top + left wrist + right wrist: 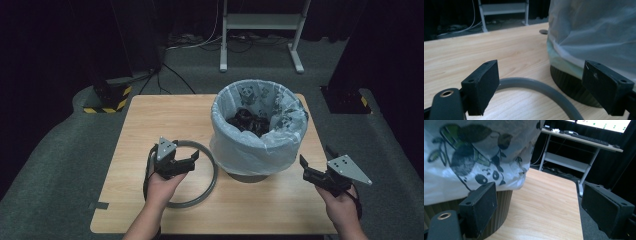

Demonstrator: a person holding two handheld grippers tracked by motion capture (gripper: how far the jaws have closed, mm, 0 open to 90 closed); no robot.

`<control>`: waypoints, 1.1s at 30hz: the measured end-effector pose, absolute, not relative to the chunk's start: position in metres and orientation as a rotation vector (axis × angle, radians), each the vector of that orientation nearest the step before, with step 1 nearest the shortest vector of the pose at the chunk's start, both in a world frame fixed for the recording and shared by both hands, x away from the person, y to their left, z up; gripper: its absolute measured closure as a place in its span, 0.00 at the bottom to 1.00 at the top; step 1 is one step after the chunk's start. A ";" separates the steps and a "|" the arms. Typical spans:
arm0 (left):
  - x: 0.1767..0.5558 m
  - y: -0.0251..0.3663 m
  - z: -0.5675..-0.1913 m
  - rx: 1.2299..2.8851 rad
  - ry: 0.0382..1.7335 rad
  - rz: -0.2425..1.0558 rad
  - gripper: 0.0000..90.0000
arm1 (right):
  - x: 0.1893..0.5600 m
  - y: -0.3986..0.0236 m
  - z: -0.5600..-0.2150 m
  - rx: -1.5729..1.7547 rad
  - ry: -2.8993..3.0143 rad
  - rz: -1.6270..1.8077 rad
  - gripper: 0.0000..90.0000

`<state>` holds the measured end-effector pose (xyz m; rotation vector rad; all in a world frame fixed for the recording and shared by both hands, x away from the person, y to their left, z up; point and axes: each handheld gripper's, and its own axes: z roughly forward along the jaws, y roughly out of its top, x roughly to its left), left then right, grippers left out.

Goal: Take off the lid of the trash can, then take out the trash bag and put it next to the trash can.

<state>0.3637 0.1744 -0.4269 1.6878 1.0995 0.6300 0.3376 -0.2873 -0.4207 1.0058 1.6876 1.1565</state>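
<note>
A dark bin (pixel 250 175) lined with a white panda-print bag (pixel 260 145) stands on the wooden table (pixel 150 120), with dark stuff inside. A grey ring (pixel 207 185) lies flat to its left. My left gripper (pixel 194 159) hovers over the ring, open and holding nothing. In the left gripper view the left gripper (pixel 541 75) frames the ring (pixel 544 87) and the bin's base (pixel 569 85). My right gripper (pixel 316 155) is open to the right of the bin. In the right gripper view the right gripper (pixel 540 197) has nothing between its jaws, and its left jaw is close to the bin's ribbed wall (pixel 504 205).
Bare tabletop (pixel 549 202) stretches to the right edge beside the bin. A white metal desk frame (pixel 260 30) and cables stand on the floor behind the table. Black stands with yellow-striped bases (pixel 107 100) flank the table's far corners.
</note>
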 end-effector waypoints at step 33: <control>0.342 0.139 -0.361 1.382 0.854 0.713 0.16 | 0.320 -0.278 -0.359 0.857 1.489 1.339 0.13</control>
